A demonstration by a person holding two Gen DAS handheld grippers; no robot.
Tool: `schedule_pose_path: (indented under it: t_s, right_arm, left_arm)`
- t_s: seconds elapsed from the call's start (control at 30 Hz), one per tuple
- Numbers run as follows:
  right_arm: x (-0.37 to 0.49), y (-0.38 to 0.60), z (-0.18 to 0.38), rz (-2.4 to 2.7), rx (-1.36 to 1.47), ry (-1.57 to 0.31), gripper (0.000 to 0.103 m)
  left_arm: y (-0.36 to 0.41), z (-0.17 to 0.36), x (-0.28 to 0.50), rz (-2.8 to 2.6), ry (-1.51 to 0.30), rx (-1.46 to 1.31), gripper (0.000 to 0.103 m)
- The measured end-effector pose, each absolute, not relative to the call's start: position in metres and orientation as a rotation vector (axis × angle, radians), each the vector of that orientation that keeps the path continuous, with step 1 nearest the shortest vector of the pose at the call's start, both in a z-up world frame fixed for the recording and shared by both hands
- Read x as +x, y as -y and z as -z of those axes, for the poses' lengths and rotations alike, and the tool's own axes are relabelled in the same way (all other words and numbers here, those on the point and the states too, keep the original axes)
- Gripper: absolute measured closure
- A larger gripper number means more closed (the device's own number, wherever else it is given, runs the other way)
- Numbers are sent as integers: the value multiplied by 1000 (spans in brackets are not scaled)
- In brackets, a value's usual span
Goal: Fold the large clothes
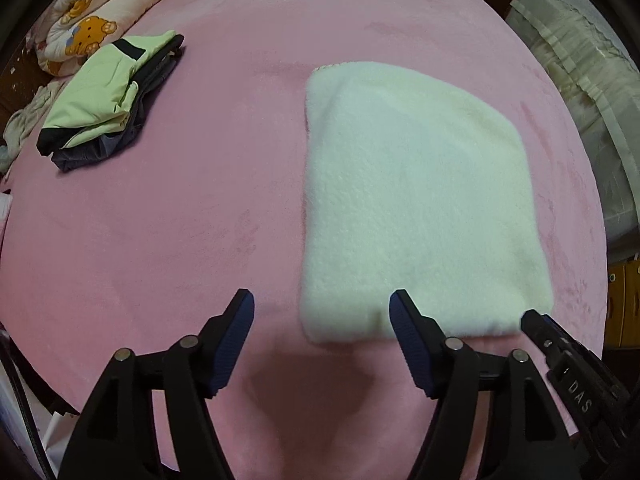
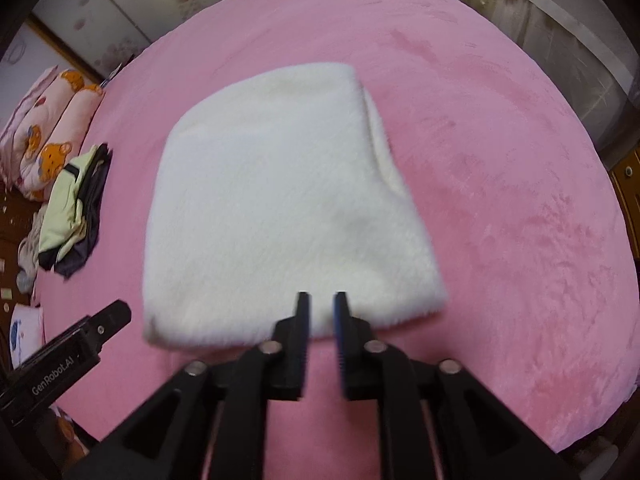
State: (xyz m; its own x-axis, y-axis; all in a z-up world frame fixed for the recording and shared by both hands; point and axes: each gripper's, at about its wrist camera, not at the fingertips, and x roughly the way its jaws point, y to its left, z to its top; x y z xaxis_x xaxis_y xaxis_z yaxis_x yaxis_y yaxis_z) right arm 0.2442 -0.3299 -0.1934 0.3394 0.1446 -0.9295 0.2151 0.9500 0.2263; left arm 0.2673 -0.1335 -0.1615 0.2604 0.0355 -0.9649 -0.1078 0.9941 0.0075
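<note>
A white fleecy garment (image 1: 416,208) lies folded into a flat rectangle on the pink bed cover (image 1: 192,216); it also shows in the right wrist view (image 2: 280,208). My left gripper (image 1: 322,304) is open and empty, held just above the garment's near left corner. My right gripper (image 2: 322,300) has its jaws a narrow gap apart with nothing between them, at the garment's near edge. The right gripper's body (image 1: 576,368) shows at the lower right of the left wrist view; the left gripper's body (image 2: 72,348) shows at the lower left of the right wrist view.
A folded stack with a light green garment (image 1: 108,92) on dark clothes lies at the bed's far left. Bear-print pillows (image 1: 96,12) lie behind it. Curtains (image 1: 580,64) hang at the right. The pink bed cover (image 2: 500,184) is bare around the white garment.
</note>
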Motion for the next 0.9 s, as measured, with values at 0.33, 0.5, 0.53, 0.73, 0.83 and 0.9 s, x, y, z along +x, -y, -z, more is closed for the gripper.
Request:
schedule_pose_path:
  t_s: [0.33,0.5,0.53,0.73,0.83,0.9]
  right_arm:
    - [224,311,154,19,186,-1215,22]
    - [218,309,133,27,132,-1210,20]
    - [217,307,130,28,122,-1210,19]
    - [217,312,116,9,130,-1215,11]
    - [217,312,113,7,119,-1207,10]
    - [216,311,112,7,121,-1204,9]
  left_arm:
    - [135,126,248,-81,-1270,-61,17]
    - [134,107,238,-82,-1254,-45,7]
    - [133,105,238,-82,-1255,-54,6]
    - [130,93,232,-79,-1232,-66,5]
    - [127,93,233,-73,-1232,-81,5]
    - [126,91,233,-67,-1230,-91,5]
